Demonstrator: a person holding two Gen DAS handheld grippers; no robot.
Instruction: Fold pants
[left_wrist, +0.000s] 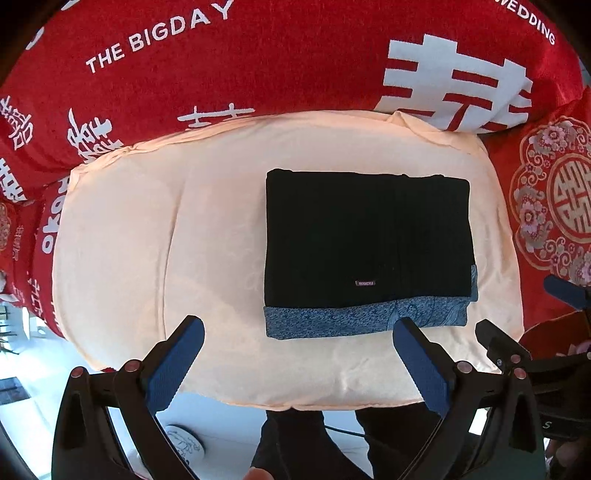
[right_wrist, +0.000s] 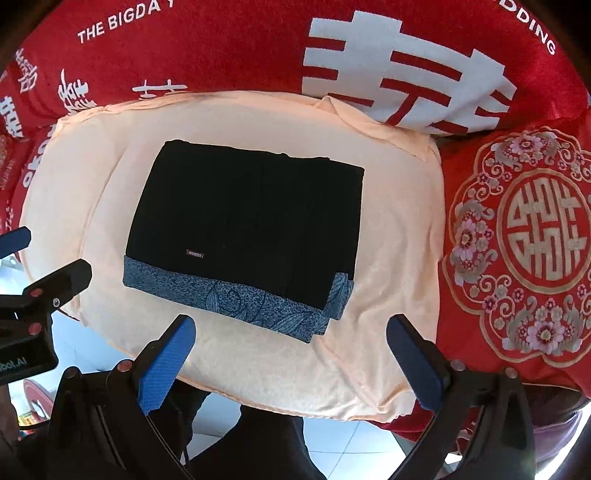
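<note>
From the left wrist camera, the pants (left_wrist: 369, 243) lie folded into a compact black rectangle on a peach cushion (left_wrist: 147, 240), right of its centre, with a blue patterned band (left_wrist: 332, 321) along the near edge and a small woven label (left_wrist: 365, 283) just above that band. The left claw (left_wrist: 299, 362) hangs over the near rim of the cushion with its blue-padded fingers (left_wrist: 173, 365) spread wide and nothing between them; its right finger tip sits just beside the near right corner of the pants. A red blanket (left_wrist: 258, 66) printed with white characters and "THE BIGDAY" rises behind the cushion, and a red embroidered pillow (left_wrist: 554, 199) with a round gold emblem lies to the right. At the right edge the other claw (left_wrist: 524, 321) shows, dark and partly cut off. From the right wrist camera, the pants (right_wrist: 247, 225) sit left of centre on the cushion (right_wrist: 399, 229), turned slightly, the patterned band (right_wrist: 236, 299) showing leaf outlines and layered edges at its right end. The right claw (right_wrist: 291, 358) is also wide apart and holds nothing, its fingers (right_wrist: 166, 365) near but not touching the garment. The embroidered pillow (right_wrist: 535, 236) fills the right side, the blanket (right_wrist: 221, 48) the far side, and the left claw (right_wrist: 44, 258) juts in from the left, open. Pale floor tiles (right_wrist: 351, 439) show below the cushion.
</note>
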